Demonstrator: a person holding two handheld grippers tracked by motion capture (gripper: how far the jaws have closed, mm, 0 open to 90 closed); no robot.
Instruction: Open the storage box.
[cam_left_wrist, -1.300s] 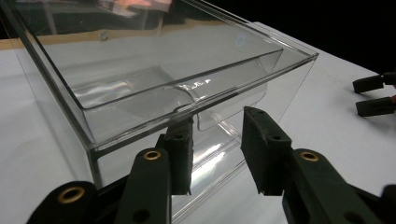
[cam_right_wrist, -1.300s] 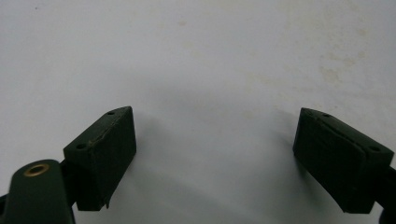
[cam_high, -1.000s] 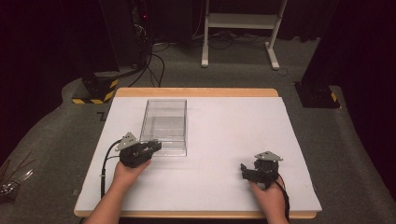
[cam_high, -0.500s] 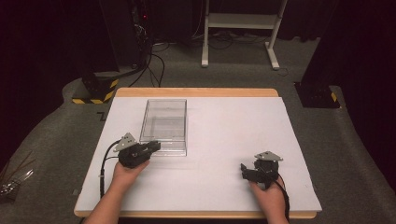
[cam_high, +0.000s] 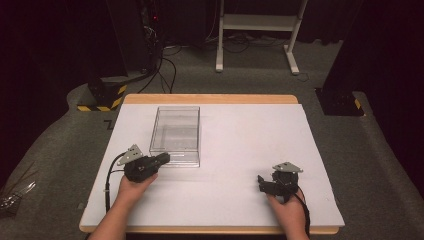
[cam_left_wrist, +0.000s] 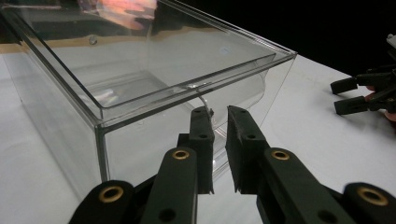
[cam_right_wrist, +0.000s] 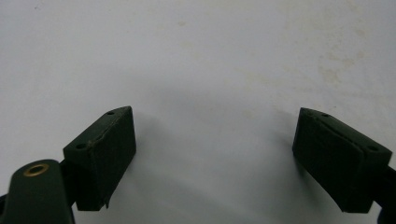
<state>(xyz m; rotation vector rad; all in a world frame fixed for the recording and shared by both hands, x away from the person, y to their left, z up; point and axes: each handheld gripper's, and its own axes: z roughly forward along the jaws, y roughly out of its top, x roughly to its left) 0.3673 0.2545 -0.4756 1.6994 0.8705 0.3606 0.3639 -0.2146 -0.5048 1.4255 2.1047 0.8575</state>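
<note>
Clear plastic box (cam_high: 176, 135) sits on the white table (cam_high: 240, 145), left of its centre, long side running away from the person. In the left gripper view the box (cam_left_wrist: 140, 88) is see-through and lidded, with a curved tab on its near end wall.

Left tongs (cam_high: 162, 159) lie at the box's near left corner, tips against the near end wall. Their jaws have just been closing; in the left gripper view the left tongs (cam_left_wrist: 219, 126) stand narrow, a slim gap left, the curved tab showing between the pads. Whether the pads press on it cannot be told.

Right tongs (cam_high: 262, 184) rest well right of the box, near the table's front edge. In the right gripper view the right tongs (cam_right_wrist: 215, 154) stand wide over bare table (cam_right_wrist: 210, 56), holding nothing.
</note>
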